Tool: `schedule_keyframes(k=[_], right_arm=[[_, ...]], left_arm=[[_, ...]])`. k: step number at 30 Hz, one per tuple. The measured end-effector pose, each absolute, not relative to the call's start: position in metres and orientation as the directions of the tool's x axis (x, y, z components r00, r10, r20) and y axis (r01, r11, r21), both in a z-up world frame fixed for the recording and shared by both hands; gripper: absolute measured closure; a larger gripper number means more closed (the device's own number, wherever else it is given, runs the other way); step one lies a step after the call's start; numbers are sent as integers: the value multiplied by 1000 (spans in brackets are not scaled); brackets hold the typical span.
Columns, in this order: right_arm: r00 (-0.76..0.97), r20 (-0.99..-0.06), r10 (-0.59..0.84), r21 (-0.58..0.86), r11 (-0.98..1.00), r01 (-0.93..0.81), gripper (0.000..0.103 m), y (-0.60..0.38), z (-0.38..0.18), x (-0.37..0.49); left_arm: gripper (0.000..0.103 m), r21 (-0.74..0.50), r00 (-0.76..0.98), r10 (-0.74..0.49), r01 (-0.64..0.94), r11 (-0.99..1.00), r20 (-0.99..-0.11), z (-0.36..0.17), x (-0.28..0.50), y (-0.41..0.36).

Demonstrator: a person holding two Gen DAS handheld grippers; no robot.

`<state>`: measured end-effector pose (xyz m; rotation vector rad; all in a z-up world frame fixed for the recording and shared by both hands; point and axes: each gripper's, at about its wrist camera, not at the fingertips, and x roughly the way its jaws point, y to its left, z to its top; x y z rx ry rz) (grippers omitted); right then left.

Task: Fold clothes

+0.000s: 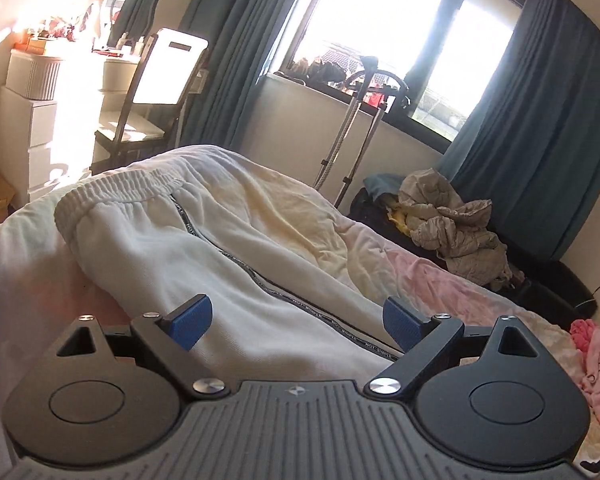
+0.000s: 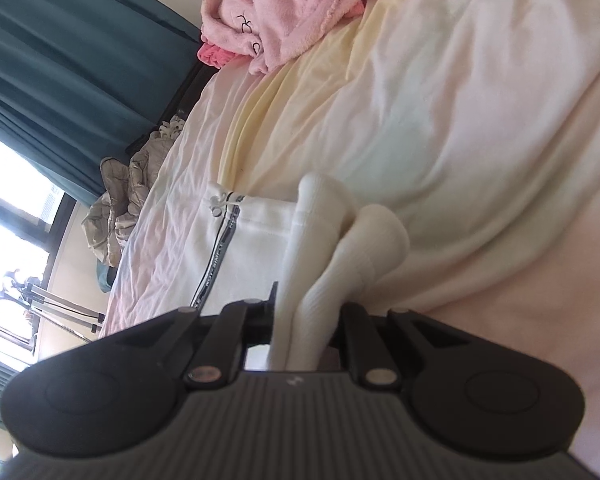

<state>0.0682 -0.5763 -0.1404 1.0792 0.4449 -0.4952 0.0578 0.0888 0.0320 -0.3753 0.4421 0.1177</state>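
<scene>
White sweatpants (image 1: 236, 248) lie stretched across the bed, elastic waistband (image 1: 116, 192) at the far left, a black lettered stripe running down the leg. My left gripper (image 1: 298, 322) hovers just above the leg, wide open, its blue pads (image 1: 192, 322) apart with nothing pressed between them. In the right wrist view the pants' ribbed cuffs (image 2: 328, 240) stick up out of my right gripper (image 2: 308, 320), which is shut on them; the fabric hides its fingertips. The pant leg (image 2: 256, 236) with the stripe and a drawstring lies flat beyond.
The bed sheet (image 2: 460, 120) is cream and pale pink. A pink fleece garment (image 2: 284, 12) lies at the bed's edge. A beige crumpled clothes pile (image 1: 452, 220) sits by teal curtains (image 1: 540, 120). A chair (image 1: 152, 100), white drawers (image 1: 28, 128) and a steamer stand (image 1: 360, 120) stand under the window.
</scene>
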Motion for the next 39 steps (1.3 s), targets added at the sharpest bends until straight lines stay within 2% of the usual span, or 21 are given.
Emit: schedule_keyframes(k=[4,9,13,20,24,33,39], right_arm=[[792,-574,-206,688,404,603,94,-570,-137,72],[790,-560,-250,689,389,612,94,-564,-135,69],[771,-564,-295,634,444,633,93,-555,-131,74],[755,-561,-340,605,454,654,93,-549,-131,76],[767,-547,-335,647,411,642,94,-551,-132,73],[783,-517,-347,602,503,620,94,-547,-115,80],[815,-431,-387,514,637,574,94,-528,-82,88]], left_arm=[[9,-262,879,-52,-85,961,-474,18,91,54],[9,-138,856,-78,8,990,-511,-2,125,18],[9,-55,841,-93,75,996,-532,-21,145,-7],[9,12,813,-27,42,999,-582,-53,158,-17],[9,52,786,1,39,998,-618,-66,160,-19],[9,113,806,34,42,993,-592,-70,152,-27],[9,106,802,18,56,993,-598,-69,151,-24]])
